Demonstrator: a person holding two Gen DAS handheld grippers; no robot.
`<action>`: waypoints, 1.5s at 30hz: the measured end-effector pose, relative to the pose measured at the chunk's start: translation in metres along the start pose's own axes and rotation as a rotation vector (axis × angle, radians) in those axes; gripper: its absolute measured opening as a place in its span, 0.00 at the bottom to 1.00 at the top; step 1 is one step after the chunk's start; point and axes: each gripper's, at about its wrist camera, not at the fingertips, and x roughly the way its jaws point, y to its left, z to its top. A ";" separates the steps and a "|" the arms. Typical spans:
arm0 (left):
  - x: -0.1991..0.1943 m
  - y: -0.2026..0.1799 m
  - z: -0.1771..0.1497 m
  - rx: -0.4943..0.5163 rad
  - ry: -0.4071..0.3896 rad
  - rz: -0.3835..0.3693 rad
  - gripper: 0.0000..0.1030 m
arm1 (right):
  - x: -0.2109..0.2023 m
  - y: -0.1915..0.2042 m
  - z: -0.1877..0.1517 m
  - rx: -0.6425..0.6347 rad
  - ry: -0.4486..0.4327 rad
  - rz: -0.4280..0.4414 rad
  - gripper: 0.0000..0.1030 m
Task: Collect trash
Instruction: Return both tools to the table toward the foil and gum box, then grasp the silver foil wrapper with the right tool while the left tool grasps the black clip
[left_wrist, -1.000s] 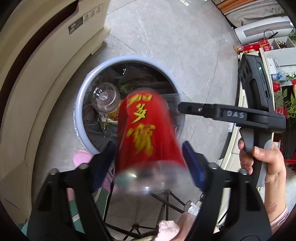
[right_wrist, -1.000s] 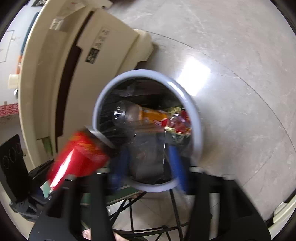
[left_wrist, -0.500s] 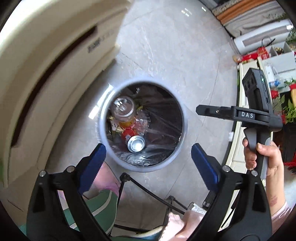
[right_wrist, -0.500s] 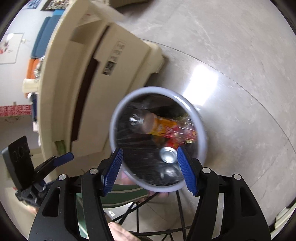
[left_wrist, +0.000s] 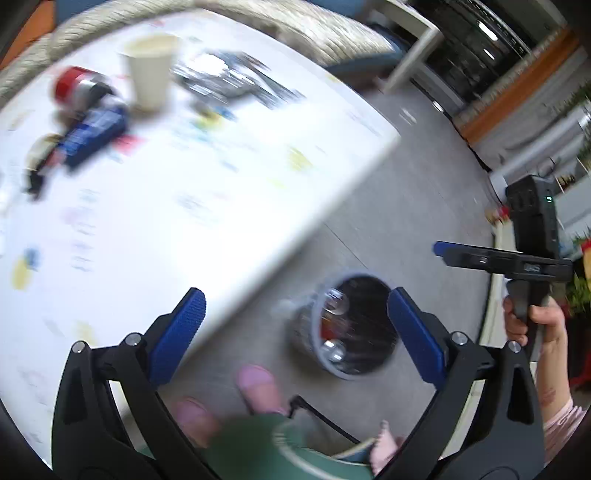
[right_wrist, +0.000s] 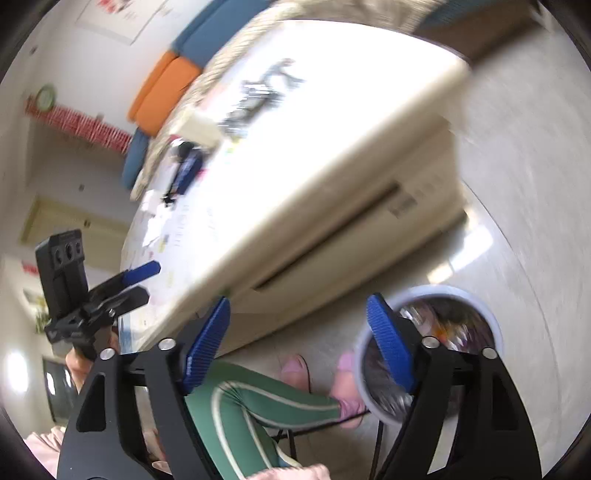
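Upper left on the table (left_wrist: 192, 206): one cup (left_wrist: 150, 70), one can (left_wrist: 75, 90); labels too blurry. Left gripper (left_wrist: 295, 332) and right gripper (right_wrist: 297, 341) both wide, empty.

No lettering can be read; every label and print is blurred.

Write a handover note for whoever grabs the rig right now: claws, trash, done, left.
Left claw: open, empty. Right claw: open, empty.
Trash bin on the floor beside the table; it already holds a can and a clear bottle.
Left on the table: paper cup, red-topped can, blue wrapper, silvery packaging. All blurred.
Likely next: reach for the cup or can.
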 end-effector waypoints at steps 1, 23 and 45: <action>-0.007 0.011 0.005 -0.016 -0.012 0.011 0.94 | 0.006 0.016 0.011 -0.036 0.005 0.003 0.76; 0.007 0.205 0.129 -0.040 -0.074 0.300 0.94 | 0.140 0.111 0.220 -0.187 0.044 -0.095 0.80; 0.036 0.229 0.139 -0.071 -0.070 0.144 0.48 | 0.215 0.128 0.236 -0.451 0.104 -0.404 0.57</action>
